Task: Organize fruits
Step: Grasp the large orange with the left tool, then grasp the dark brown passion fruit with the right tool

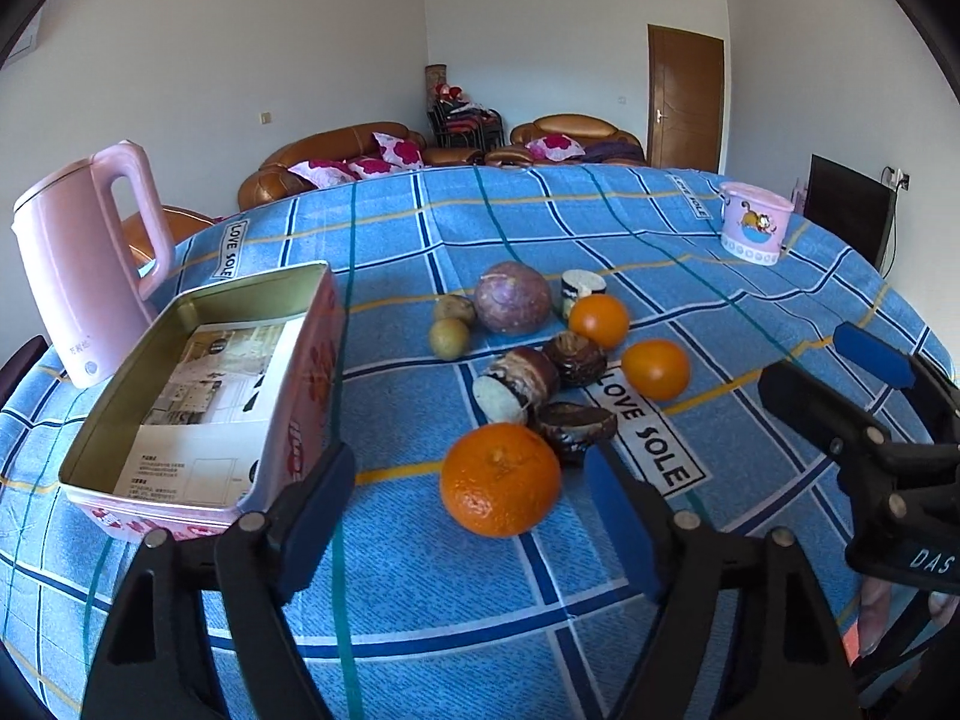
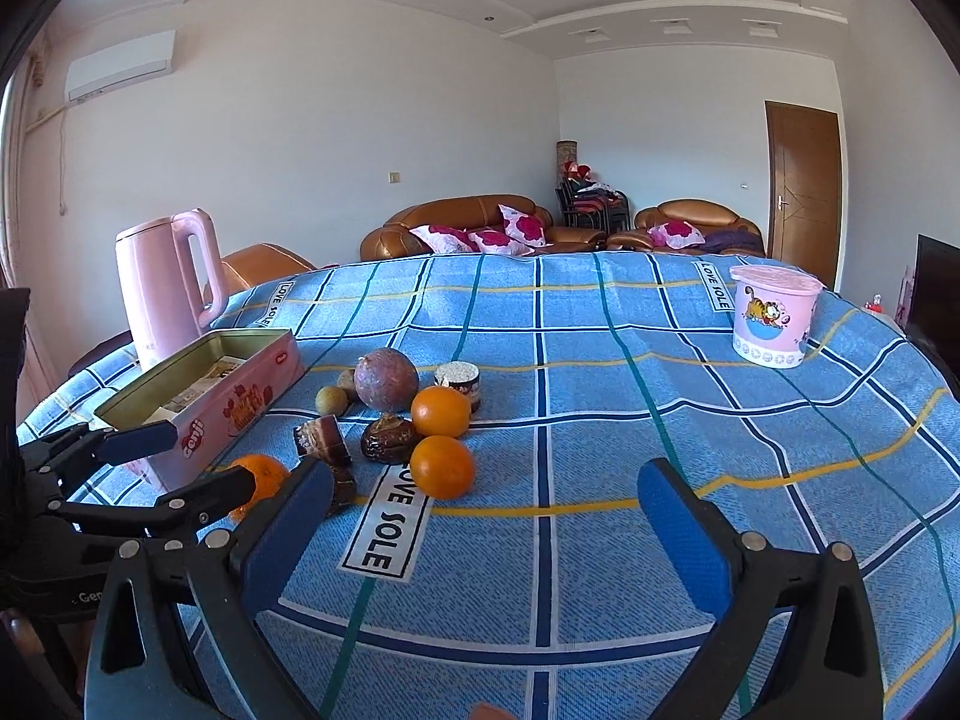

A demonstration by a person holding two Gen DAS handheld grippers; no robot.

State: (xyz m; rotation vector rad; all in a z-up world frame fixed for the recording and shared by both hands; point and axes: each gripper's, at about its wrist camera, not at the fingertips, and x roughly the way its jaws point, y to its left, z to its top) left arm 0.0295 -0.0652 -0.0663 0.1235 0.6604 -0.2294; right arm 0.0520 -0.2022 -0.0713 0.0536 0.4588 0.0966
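In the left wrist view, three oranges lie on the blue checked cloth: a near one (image 1: 501, 480), one further right (image 1: 655, 369) and one behind (image 1: 599, 320). My left gripper (image 1: 471, 462) is open around the near orange, and a gap shows on both sides of it. Behind are a purple round fruit (image 1: 512, 297), two small greenish fruits (image 1: 449, 338) and dark brown halved pieces (image 1: 522, 381). An open pink tin (image 1: 312, 372) with paper inside stands at the left. My right gripper (image 2: 483, 477) is open above the cloth, an orange (image 2: 442, 467) just beyond its left finger.
A pink kettle (image 1: 84, 264) stands behind the tin at the table's left edge. A pink cartoon-print cup (image 1: 756, 222) sits far right. A small white-topped tub (image 1: 582, 288) is behind the oranges. The right gripper's fingers (image 1: 840, 396) reach in from the right edge.
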